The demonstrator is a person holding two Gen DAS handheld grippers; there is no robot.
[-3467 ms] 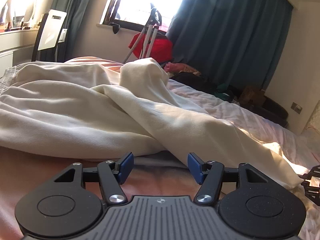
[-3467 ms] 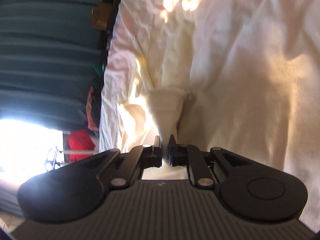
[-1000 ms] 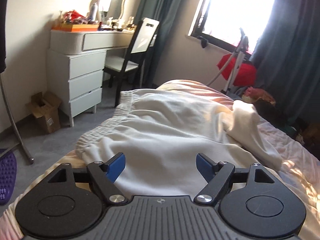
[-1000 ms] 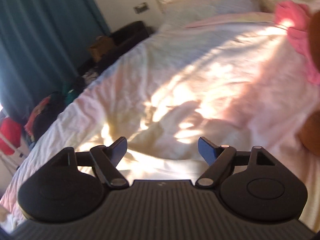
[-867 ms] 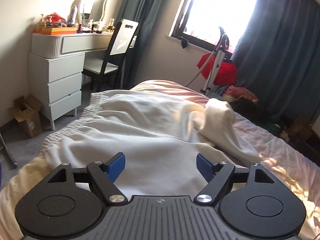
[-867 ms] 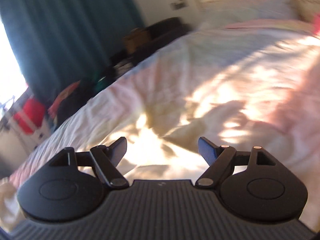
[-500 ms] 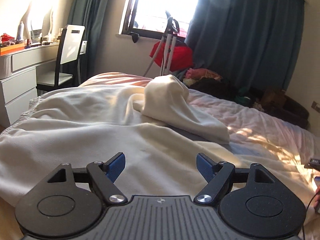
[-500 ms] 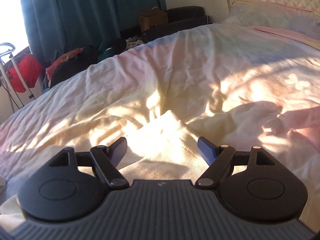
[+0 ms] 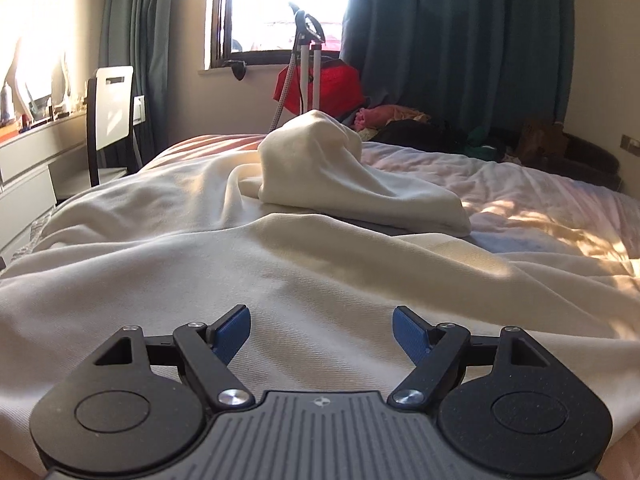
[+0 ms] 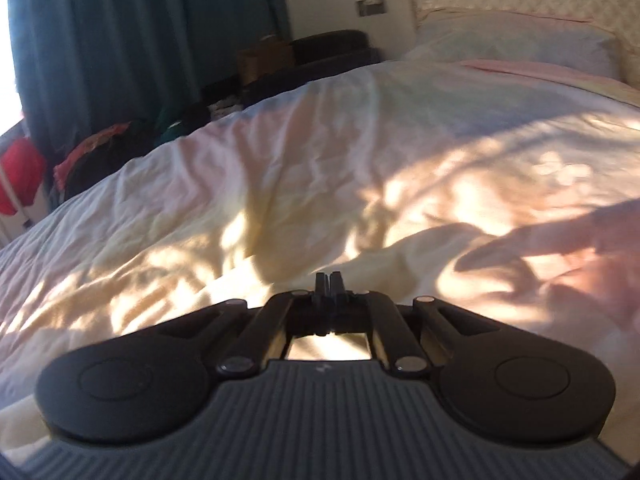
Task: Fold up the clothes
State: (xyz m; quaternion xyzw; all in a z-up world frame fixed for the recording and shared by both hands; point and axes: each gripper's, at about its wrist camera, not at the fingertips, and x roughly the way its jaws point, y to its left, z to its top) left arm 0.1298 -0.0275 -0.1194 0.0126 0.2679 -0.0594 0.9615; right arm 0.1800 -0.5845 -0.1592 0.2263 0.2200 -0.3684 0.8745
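Risk: cream garment (image 9: 280, 264), spread across bed (image 9: 540, 184) with one part bunched into a raised fold at centre, likely to slip or drag crooked if pinch catches too little fabric. Left gripper (image 9: 322, 334): spread wide, empty, low above cloth, contact not discernible. Right gripper (image 10: 328, 280): clamped together at sunlit cream edge; fabric between fingers not confirmable.

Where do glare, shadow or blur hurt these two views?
Left wrist: the window is blown out white; the cream garment is evenly lit and sharp. Right wrist: dappled sun and shadows mottle the bed sheet, slightly soft, and the right gripper is backlit.
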